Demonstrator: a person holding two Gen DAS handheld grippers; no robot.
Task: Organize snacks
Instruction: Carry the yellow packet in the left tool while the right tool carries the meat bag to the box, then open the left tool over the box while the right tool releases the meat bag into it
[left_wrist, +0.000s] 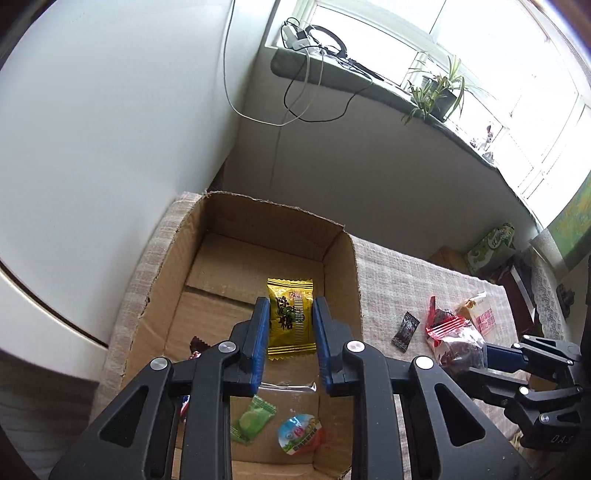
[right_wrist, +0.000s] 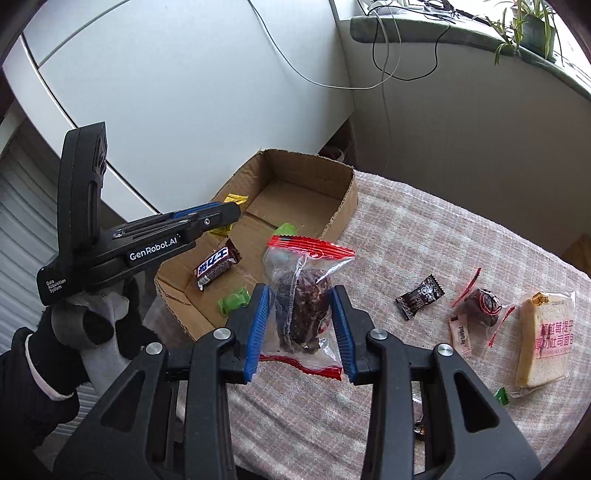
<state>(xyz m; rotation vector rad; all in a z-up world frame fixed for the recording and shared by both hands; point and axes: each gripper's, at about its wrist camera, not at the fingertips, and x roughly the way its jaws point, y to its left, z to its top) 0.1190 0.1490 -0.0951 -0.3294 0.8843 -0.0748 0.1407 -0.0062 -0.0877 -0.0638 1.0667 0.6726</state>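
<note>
My left gripper (left_wrist: 289, 310) is shut on a yellow-gold candy packet (left_wrist: 290, 318) and holds it above the open cardboard box (left_wrist: 166, 273). In the box lie a green candy (left_wrist: 253, 419), a round colourful snack (left_wrist: 300, 434) and a dark chocolate bar (right_wrist: 217, 266). My right gripper (right_wrist: 300, 299) is shut on a clear packet with red edges and dark filling (right_wrist: 303, 302), held above the table near the box's right wall. The left gripper also shows in the right wrist view (right_wrist: 221, 216).
On the checked tablecloth (right_wrist: 406, 236) lie a small black candy (right_wrist: 420, 296), a dark round snack in a clear wrapper (right_wrist: 482, 303), a small pink sachet (right_wrist: 460, 336) and a bagged toast slice (right_wrist: 546, 336). A white wall and a windowsill with cables and a plant stand behind.
</note>
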